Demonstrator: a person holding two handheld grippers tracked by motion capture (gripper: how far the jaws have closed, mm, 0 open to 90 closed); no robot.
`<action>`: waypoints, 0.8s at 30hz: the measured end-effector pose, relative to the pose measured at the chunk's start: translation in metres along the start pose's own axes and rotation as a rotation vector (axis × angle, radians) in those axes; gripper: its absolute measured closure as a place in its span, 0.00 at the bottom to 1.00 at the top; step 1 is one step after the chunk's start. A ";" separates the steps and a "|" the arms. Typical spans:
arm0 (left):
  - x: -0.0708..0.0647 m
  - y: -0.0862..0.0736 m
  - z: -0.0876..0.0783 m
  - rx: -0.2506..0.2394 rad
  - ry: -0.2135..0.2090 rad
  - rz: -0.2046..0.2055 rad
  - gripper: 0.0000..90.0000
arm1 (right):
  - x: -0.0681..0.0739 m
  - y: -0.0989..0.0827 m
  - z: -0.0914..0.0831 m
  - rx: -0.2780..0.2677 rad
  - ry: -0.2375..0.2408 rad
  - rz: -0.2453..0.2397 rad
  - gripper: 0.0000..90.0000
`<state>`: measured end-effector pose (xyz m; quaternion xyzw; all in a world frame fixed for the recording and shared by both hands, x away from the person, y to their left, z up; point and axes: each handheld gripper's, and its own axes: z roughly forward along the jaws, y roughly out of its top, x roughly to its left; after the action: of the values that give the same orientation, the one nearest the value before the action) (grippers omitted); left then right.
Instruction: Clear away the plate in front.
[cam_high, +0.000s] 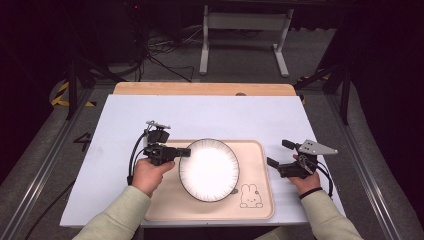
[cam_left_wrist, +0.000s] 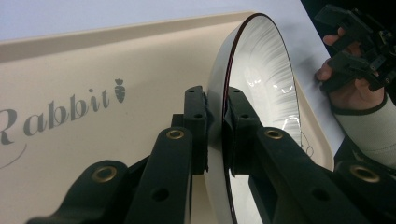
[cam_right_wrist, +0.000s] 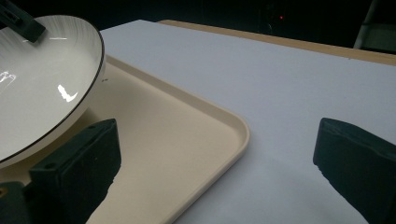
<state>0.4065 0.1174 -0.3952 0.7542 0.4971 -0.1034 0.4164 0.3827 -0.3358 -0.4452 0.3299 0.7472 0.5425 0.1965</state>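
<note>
Nearest the person, the two sleeved forearms entered from the bottom of the high view. The left gripper (cam_high: 186, 152) was clamped on the left rim of the plate (cam_high: 210, 170). In the left gripper view one jaw pressed on the plate's underside and the other on its upper face, with the dark rim line running between them. The plate was held tilted over the tray (cam_high: 257, 210), not flat on it; the right gripper view showed its near edge raised above the tray floor.

The right gripper (cam_high: 280, 154) was held over the table cover just right of the tray's right edge. Its jaws stood wide apart with nothing between them. It was well apart from the plate.

The tray was beige with a raised lip and rounded corners. It carried a rabbit drawing (cam_high: 251, 196) at its near right corner, and the left gripper view showed the word "Rabbit" (cam_left_wrist: 56, 114) printed on its floor. Bare tray floor remained to the right of the plate and along the tray's near edge.

The white table cover (cam_high: 210, 112) lay open beyond the tray. Past it, a wooden strip (cam_high: 200, 89) marked the table's far edge.
</note>
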 end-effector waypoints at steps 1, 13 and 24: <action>0.001 0.000 0.000 0.001 -0.001 0.000 0.90 | 0.000 0.000 0.000 0.000 0.000 -0.001 0.01; 0.009 -0.005 0.006 0.021 -0.028 -0.031 0.90 | 0.001 0.000 0.000 -0.008 0.010 -0.003 0.01; 0.017 -0.009 0.014 0.021 -0.055 -0.064 0.90 | 0.002 0.001 -0.001 -0.017 0.008 -0.007 0.01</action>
<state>0.4106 0.1205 -0.4187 0.7393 0.5080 -0.1427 0.4184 0.3806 -0.3352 -0.4435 0.3233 0.7444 0.5496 0.1982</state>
